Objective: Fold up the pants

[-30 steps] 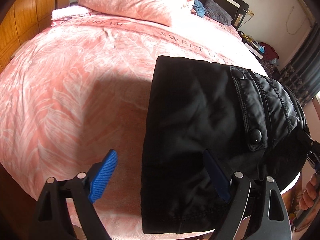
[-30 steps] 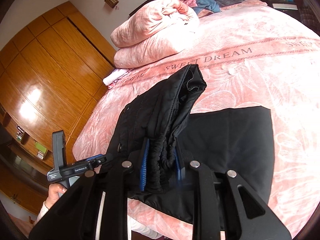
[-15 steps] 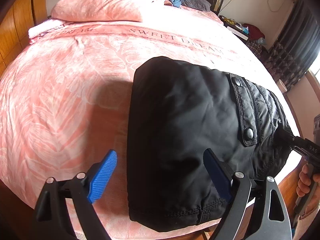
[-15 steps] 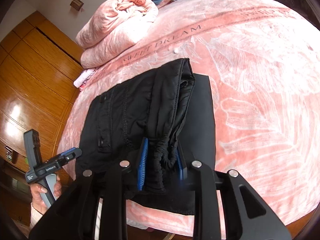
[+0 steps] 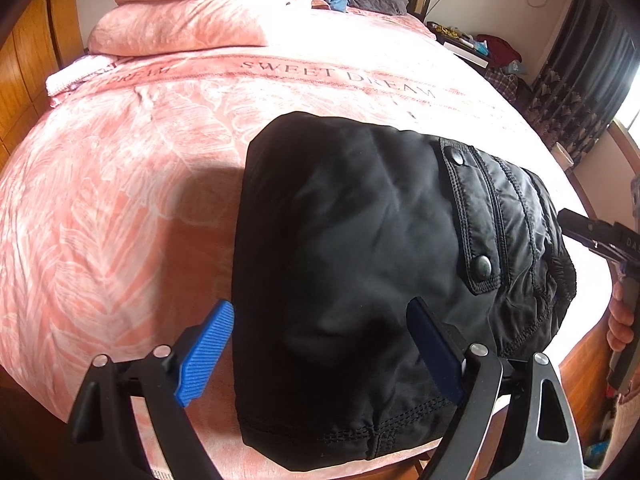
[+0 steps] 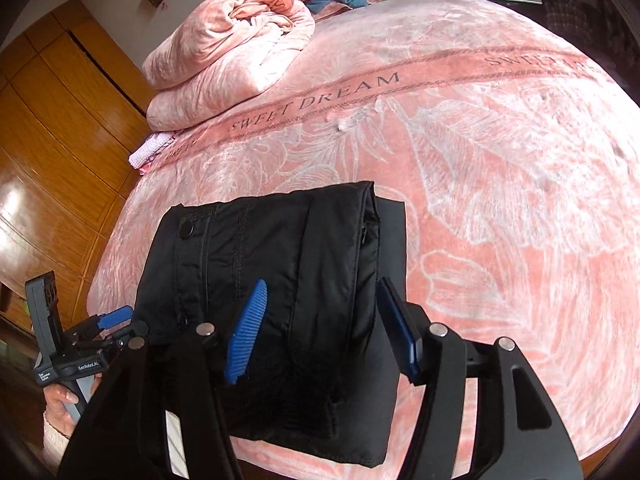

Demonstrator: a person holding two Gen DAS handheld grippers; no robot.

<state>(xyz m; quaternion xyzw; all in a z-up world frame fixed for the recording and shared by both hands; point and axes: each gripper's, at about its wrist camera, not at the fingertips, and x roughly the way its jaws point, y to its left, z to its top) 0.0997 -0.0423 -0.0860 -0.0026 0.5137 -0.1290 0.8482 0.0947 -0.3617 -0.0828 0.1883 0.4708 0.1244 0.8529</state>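
Note:
The black pants [image 5: 360, 248] lie folded into a thick bundle at the near edge of the pink bed [image 5: 120, 184]; they also show in the right wrist view [image 6: 280, 264]. A snap-button flap [image 5: 476, 216] faces up. My left gripper [image 5: 320, 352] is open, its blue pads spread over the bundle's near hem end. My right gripper [image 6: 320, 332] is open, its pads apart over the waistband end, holding nothing. The left gripper also shows in the right wrist view [image 6: 116, 320] at the bundle's far side.
A folded pink quilt [image 6: 232, 56] and a small white cloth [image 6: 150, 150] sit at the bed's head end. Wooden wardrobe doors [image 6: 52, 140] stand beside the bed. A cluttered nightstand [image 5: 480, 48] and dark curtains [image 5: 576, 80] are on the far side.
My right gripper lowered the waistband onto the bundle and opened, letting go of the pants. The pants now lie flat in a folded stack. My left gripper stayed open.

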